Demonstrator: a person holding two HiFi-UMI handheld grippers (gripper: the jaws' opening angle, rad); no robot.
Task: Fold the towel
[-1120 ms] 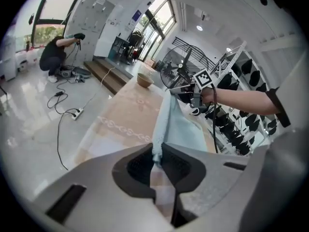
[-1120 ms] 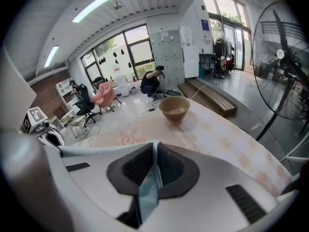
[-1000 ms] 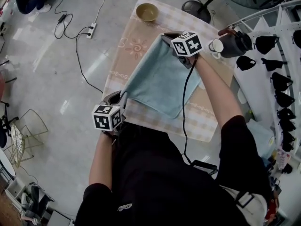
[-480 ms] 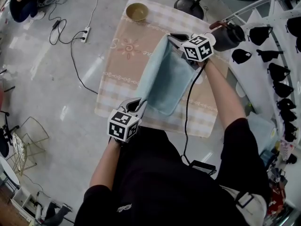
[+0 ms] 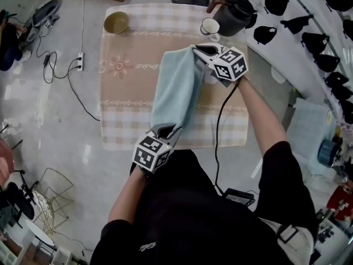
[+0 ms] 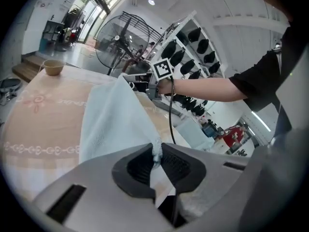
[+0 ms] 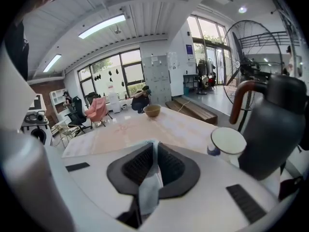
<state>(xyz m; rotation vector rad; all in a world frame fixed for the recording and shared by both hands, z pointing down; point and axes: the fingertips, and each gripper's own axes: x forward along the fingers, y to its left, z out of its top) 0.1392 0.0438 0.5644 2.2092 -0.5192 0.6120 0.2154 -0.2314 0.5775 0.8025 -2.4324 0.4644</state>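
Our left gripper (image 5: 167, 130) has its jaws nearly together, pinching one corner of the towel (image 5: 175, 87) at the near edge of the surface (image 5: 124, 93). The towel runs from there as a narrow hanging band above the surface to our right gripper (image 5: 199, 52). That gripper is likewise closed tight on the far corner, near the mug (image 5: 209, 26) and kettle (image 5: 234, 14).

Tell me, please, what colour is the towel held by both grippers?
Pale blue, a plain light shade; the towel shows best in the head view.
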